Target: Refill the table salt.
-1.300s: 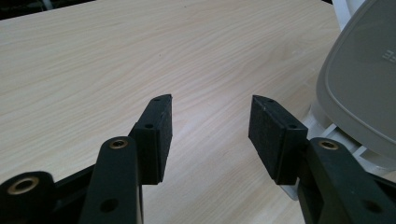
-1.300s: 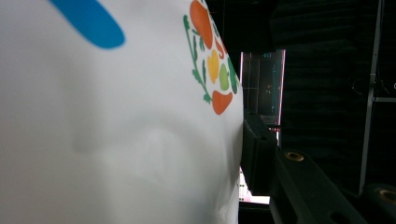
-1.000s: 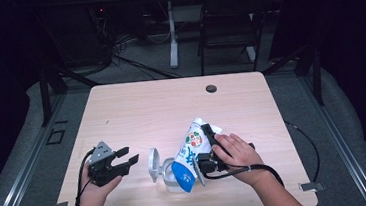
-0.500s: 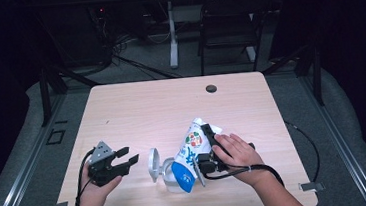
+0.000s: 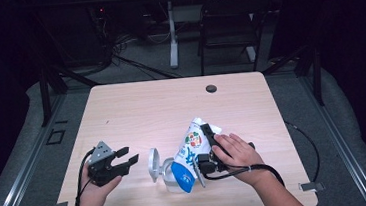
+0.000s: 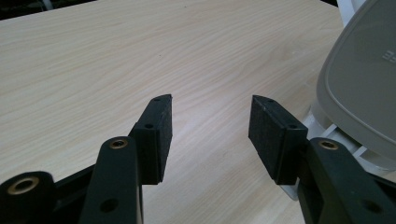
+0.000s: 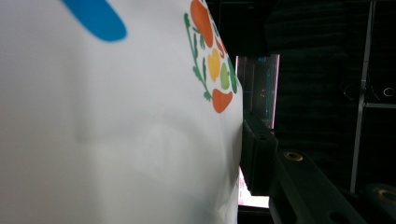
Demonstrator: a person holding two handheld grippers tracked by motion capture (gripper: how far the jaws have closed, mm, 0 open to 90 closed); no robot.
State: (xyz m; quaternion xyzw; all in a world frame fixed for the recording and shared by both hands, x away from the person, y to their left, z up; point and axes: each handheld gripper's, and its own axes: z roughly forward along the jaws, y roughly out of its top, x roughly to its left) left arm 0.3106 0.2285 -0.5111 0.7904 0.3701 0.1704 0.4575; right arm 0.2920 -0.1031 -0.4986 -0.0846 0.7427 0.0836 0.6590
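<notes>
A white bag point(image 5: 189, 150) printed with a blue patch and coloured vegetables stands tilted near the table's front middle. My right gripper point(image 5: 201, 139) is shut on it, one black jaw lying along its right side; the right gripper view has the bag point(image 7: 116, 130) close up with one pad point(image 7: 254, 154) pressing its side. A clear container point(image 5: 170, 177) with a raised grey lid point(image 5: 154, 164) sits against the bag's lower left. My left gripper point(image 5: 128, 155) rests at the front left, open and holding nothing, pointing toward the lid. In the left gripper view, the left gripper point(image 6: 210, 100) has bare tabletop between its jaws and the lid point(image 6: 364, 84) at right.
The light wooden table point(image 5: 146, 106) has a small dark hole point(image 5: 211, 88) near its far edge. A black chair point(image 5: 229, 23) and a stand's legs are on the floor beyond the table. Cables trail from both grippers over the front edge.
</notes>
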